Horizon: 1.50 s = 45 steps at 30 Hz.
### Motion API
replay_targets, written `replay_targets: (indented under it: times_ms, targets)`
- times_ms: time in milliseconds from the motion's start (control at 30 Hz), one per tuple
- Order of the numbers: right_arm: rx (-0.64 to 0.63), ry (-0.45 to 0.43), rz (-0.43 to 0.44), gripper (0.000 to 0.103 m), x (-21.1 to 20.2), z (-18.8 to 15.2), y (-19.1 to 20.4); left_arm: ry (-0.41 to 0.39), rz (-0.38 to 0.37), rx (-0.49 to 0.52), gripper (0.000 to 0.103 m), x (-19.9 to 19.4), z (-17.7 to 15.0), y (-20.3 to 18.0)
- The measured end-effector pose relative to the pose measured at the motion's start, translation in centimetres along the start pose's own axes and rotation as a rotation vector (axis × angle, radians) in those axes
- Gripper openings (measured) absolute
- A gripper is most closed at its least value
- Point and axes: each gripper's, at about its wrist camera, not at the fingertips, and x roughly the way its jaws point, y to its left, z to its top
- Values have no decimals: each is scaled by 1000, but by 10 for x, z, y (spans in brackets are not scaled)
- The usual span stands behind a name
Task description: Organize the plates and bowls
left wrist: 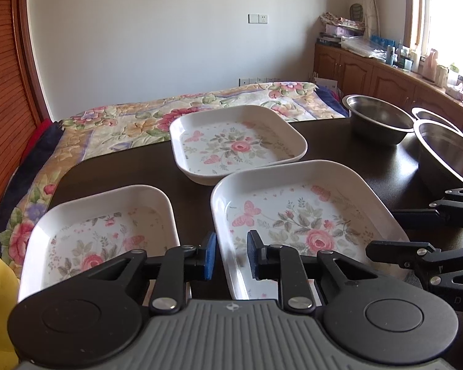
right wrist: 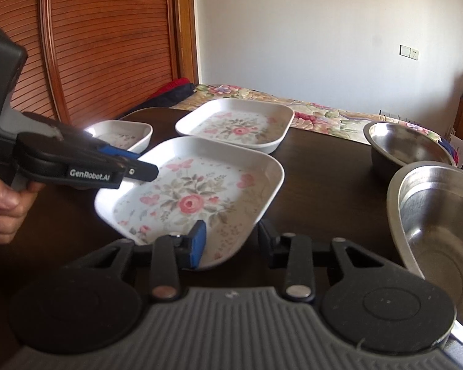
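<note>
Straddling the left rim of the near floral plate (left wrist: 308, 215) with the left gripper (left wrist: 231, 257), blue fingers (left wrist: 211, 256) standing narrowly apart, one outside the wall and one inside, not yet pinching by the look of the gap. Bracketing the plate's near right corner with the right gripper (right wrist: 231, 242), fingers (right wrist: 197, 243) set wider, one pad over the painted floor, the other outside the rim. Lying on the dark surface (left wrist: 123, 172), this plate, just in front of a second large floral plate (left wrist: 237, 141) and beside a smaller floral one (left wrist: 102, 231) to the left; sitting off to the right, two steel bowls (left wrist: 376, 120), close together.

Judging the plate as light and stiff, probably melamine or glazed ware: glossy, so likely slippery under a pad, and liable to chip if dropped or knocked against its neighbour. Offering only the thin raised wall as a hold; biting across that wall, pad inside and pad outside, on two opposite sides, probably being the safest way of keeping it level. Taking it at one edge alone risking a tilt and a slide out of the fingers. Nesting likely needing a clean lift over the next rim.
</note>
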Motion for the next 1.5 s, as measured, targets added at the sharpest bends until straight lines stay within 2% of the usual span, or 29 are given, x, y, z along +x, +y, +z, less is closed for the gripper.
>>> replay_targets:
  times_ms: [100, 333, 667, 1067, 1500]
  targets:
    - [4, 5, -4, 32, 2, 0, -1, 5, 6, 6, 22, 2, -1, -1]
    - [36, 6, 16, 30, 3, -1, -8, 0, -7, -15, 21, -1, -3, -1]
    - [56, -34, 19, 16, -9, -3, -14, -20, 0, -57, 17, -17, -8, -5]
    - [92, -76, 17, 13, -45, -11, -11, -62, -18, -66, 17, -67, -22, -24]
    - [112, -89, 37, 13, -79, -36, 8, -71, -25, -91, 17, -120, -61, -36]
